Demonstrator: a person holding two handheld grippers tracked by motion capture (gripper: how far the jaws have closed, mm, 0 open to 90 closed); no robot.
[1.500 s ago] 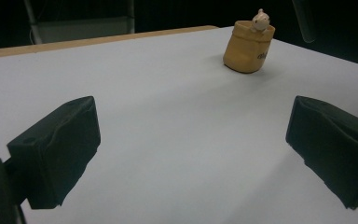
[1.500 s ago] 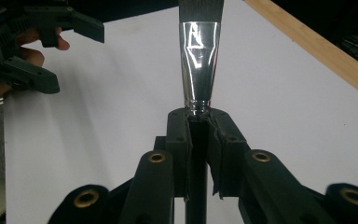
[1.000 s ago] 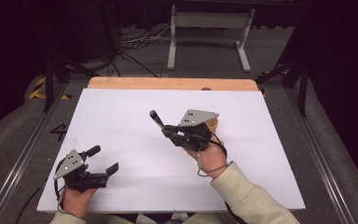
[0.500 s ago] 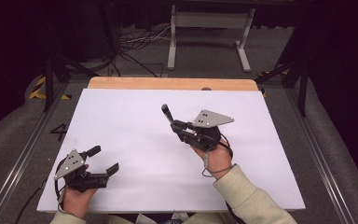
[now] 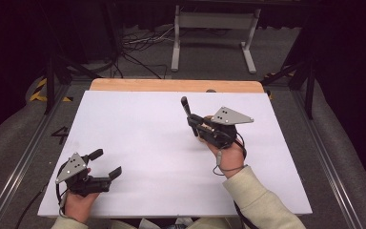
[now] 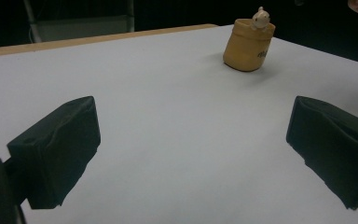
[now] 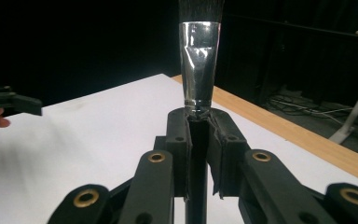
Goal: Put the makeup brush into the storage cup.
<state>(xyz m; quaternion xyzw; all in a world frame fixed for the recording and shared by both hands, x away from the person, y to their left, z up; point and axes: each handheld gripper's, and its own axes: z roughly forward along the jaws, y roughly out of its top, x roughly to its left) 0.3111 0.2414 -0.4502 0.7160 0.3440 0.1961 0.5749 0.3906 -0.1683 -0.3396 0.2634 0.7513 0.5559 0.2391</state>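
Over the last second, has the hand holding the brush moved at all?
Yes. The right gripper with its brush has shifted farther up the table, toward the wooden strip.

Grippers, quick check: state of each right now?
Left gripper: open, jaws wide apart, holding nothing.
Right gripper: closed on a brush, bristles pointing up.

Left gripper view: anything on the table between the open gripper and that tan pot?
Nothing visible. Bare white table runs from the left gripper, its jaws wide apart, up to the tan pot with a small figure on its rim. The right gripper is shut on a brush.
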